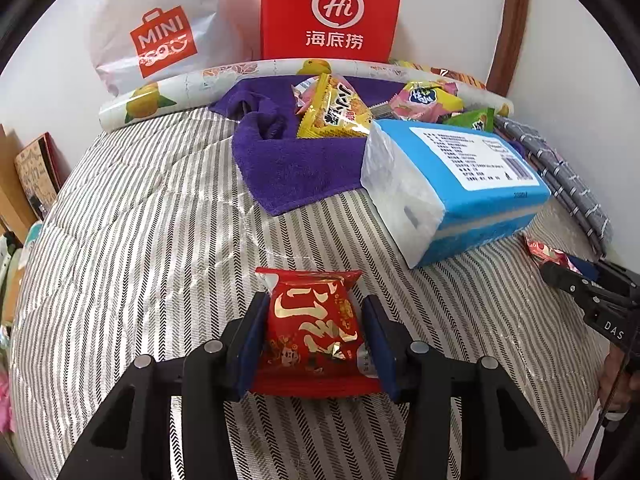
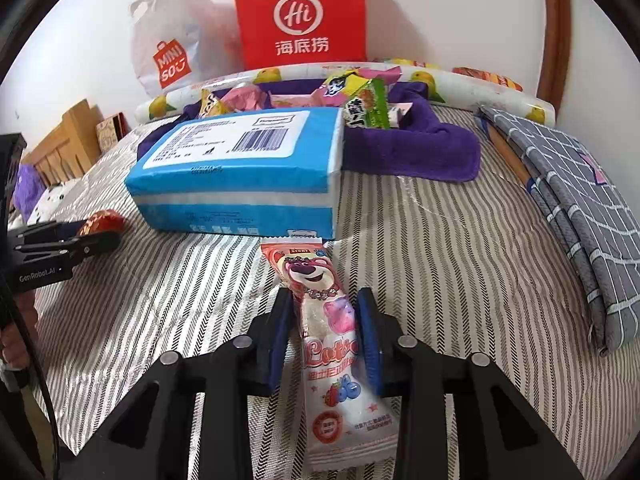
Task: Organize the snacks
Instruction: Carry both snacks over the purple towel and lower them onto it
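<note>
My left gripper (image 1: 314, 300) is shut on a red snack packet with gold print (image 1: 312, 328), just above the striped bedcover. My right gripper (image 2: 325, 296) is shut on a long pink Lotso bear snack packet (image 2: 328, 344). The right gripper also shows in the left wrist view (image 1: 568, 276), and the left gripper in the right wrist view (image 2: 96, 240) with the red packet (image 2: 100, 220). Several loose snack packets (image 1: 332, 108) lie on a purple towel (image 1: 288, 160) at the back, also in the right wrist view (image 2: 360, 96).
A blue and white tissue pack (image 1: 452, 184) lies ahead, seen in the right wrist view too (image 2: 240, 172). A red paper bag (image 1: 332, 8), a white Miniso bag (image 1: 160, 36) and a fruit-print roll (image 1: 168, 92) stand at the wall. A folded grey checked cloth (image 2: 576, 200) lies right.
</note>
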The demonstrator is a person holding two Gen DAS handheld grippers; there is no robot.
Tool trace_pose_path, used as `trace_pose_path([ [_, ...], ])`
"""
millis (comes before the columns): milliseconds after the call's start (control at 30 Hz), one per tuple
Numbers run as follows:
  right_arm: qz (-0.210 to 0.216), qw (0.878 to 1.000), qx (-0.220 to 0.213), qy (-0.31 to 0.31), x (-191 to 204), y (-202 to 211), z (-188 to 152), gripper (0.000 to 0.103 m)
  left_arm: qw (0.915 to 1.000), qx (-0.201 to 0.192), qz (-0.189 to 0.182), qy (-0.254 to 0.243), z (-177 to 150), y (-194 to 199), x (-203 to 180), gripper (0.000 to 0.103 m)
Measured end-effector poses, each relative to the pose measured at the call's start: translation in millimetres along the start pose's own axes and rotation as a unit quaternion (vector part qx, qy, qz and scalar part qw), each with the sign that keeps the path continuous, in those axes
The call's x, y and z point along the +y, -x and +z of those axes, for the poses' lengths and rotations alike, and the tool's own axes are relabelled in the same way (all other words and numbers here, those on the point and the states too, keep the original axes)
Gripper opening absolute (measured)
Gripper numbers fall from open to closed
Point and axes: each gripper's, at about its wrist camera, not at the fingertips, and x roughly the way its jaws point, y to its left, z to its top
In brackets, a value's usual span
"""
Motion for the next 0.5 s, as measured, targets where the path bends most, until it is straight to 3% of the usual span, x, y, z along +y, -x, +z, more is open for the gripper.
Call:
trace_pose_path([
  [133, 0.002, 1.0, 0.004, -0.017, -4, 2, 2, 0.026, 1.0, 0.005, 0.004, -0.006, 0, 1, -1, 0.042],
  [333, 0.011, 0.999, 0.002, -0.033, -4, 15, 9, 0.022, 0.997, 0.02, -0.068, 0.031, 6, 12, 6, 0.042],
  [500, 0.013, 1.0, -0.013, -0.023, 2, 30, 16, 0.022, 0.9968, 0.017, -0.072, 0.031, 14, 21, 2, 0.042],
])
